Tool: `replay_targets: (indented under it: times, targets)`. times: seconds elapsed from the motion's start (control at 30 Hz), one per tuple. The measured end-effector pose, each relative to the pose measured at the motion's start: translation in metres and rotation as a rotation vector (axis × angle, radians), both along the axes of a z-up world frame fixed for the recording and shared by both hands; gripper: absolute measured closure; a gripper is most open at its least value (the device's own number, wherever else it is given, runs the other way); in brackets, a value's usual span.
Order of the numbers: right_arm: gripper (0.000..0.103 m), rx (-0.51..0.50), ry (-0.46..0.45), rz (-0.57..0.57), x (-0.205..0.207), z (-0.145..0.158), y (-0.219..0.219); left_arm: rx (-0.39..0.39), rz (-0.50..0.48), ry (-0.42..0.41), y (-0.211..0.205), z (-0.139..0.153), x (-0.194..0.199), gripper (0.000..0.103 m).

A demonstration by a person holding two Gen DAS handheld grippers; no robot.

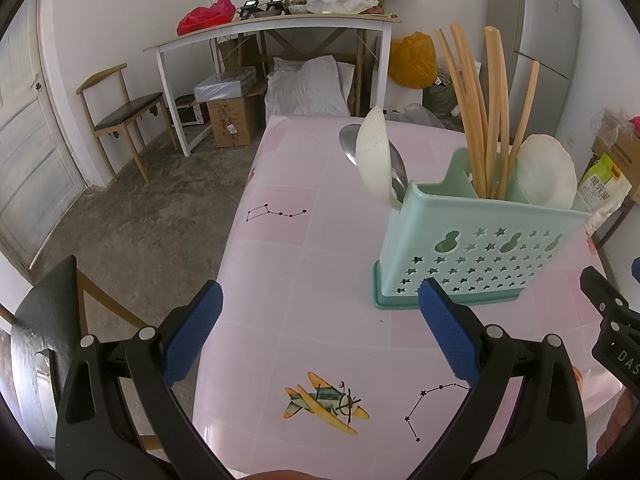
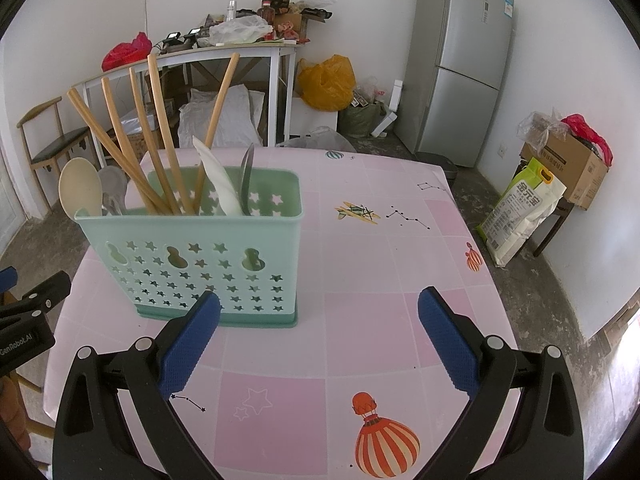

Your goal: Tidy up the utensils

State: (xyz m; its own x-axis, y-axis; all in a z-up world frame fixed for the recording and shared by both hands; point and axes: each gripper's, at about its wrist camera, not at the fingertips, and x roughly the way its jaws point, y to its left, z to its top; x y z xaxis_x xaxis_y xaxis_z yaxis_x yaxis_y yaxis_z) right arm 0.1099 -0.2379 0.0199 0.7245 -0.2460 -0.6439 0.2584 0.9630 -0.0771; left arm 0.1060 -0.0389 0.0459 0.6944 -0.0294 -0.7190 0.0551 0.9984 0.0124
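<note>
Utensils stand in a green holder (image 1: pixel 476 248) on the pink tabletop (image 1: pixel 320 280) in the left wrist view: chopsticks (image 1: pixel 480 120) in the middle, white spoons (image 1: pixel 374 156) at each end. The left claw (image 1: pixel 320 336) is wide open, holding nothing.

From the right wrist view, the holder (image 2: pixel 192 264) sits ahead on the left. The right claw (image 2: pixel 320 340) is open and empty too.

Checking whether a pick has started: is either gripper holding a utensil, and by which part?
Nothing is held. The left gripper and right gripper are both open and empty; the utensils stand in the green holder.
</note>
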Motion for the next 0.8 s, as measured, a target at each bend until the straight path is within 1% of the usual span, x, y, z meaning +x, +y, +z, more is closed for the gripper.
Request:
replay_targets:
  times: [0.8]
  targets:
    - [0.007, -0.002, 0.001, 0.000, 0.0008, 0.0004, 0.0019, -0.002, -0.002, 0.005, 0.0020, -0.0023, 0.0027, 0.009]
